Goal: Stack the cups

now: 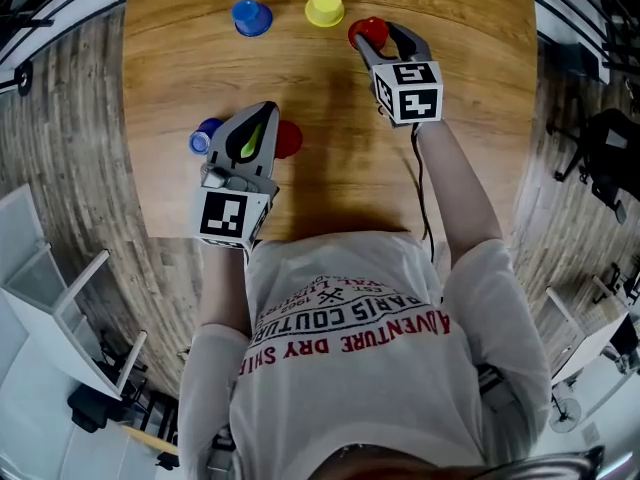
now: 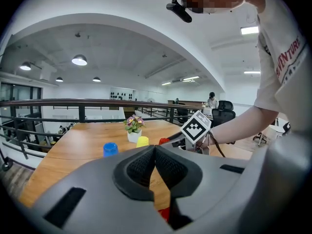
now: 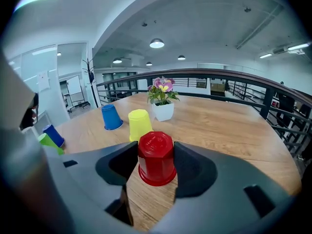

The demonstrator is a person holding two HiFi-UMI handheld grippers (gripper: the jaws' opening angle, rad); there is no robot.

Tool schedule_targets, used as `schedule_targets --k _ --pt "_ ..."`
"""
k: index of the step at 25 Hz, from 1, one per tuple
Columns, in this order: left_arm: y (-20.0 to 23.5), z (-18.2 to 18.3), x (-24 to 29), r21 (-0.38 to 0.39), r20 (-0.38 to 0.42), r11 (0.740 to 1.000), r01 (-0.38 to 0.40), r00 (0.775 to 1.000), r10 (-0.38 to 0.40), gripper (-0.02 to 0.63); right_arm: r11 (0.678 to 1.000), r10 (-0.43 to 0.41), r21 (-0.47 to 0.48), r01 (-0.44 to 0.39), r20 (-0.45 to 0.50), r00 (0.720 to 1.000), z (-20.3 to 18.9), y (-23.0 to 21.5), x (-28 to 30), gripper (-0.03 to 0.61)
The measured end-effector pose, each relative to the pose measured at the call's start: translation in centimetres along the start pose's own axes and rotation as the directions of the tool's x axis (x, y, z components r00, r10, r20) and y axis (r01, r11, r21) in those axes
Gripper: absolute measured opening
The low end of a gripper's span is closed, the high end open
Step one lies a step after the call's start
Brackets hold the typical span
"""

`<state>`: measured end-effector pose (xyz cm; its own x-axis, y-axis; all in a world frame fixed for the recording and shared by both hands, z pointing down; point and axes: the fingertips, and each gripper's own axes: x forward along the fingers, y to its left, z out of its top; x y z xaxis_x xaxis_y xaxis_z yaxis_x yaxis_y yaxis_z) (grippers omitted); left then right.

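A red cup [image 1: 369,33] [image 3: 156,157] stands upside down on the wooden table [image 1: 330,178]. My right gripper [image 1: 385,38] [image 3: 156,162] is shut on it, a pad against each side. To its left stand an upturned yellow cup [image 1: 324,8] [image 3: 139,124] and a blue cup [image 1: 251,16] [image 3: 111,116]. My left gripper [image 1: 250,118] [image 2: 155,150] is shut nearer the front edge, pads meeting with nothing seen between them. A second blue cup [image 1: 203,140] lies at its left and a second red cup [image 1: 289,139] [image 2: 165,213] at its right. A green sliver [image 1: 248,143] shows at that gripper; I cannot tell what it is.
A small white pot of flowers [image 3: 163,108] [image 2: 134,133] stands at the table's far edge, behind the yellow cup. A black railing [image 3: 229,77] runs beyond the table. The table's front edge lies just in front of the person's body.
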<state>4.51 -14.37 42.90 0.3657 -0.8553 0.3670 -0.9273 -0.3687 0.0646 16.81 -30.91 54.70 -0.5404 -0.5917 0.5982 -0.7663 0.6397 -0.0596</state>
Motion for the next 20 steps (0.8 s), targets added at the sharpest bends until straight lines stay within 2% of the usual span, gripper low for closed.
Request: schedule_targets --k 8,15,20 --pt "0.3 1.1 -2.0 0.039 0.039 0.999 0.022 0.999 -0.023 0.015 1.000 -0.012 -0.022 0.013 0.030 0.999 1.8 2.6 -3.1 0.241" --pt "1.2 2.2 -5.9 0.078 0.079 0.996 0.039 0.996 -0.046 0.015 0.998 -0.036 -0.050 0.036 0.016 0.999 3.6 7.2 -6.2 0.241" --pt "3.5 1.7 -9.8 0.091 0.092 0.996 0.027 0.995 -0.035 0.015 1.000 0.002 -0.026 -0.001 0.040 0.999 5.5 12.6 -8.3 0.241"
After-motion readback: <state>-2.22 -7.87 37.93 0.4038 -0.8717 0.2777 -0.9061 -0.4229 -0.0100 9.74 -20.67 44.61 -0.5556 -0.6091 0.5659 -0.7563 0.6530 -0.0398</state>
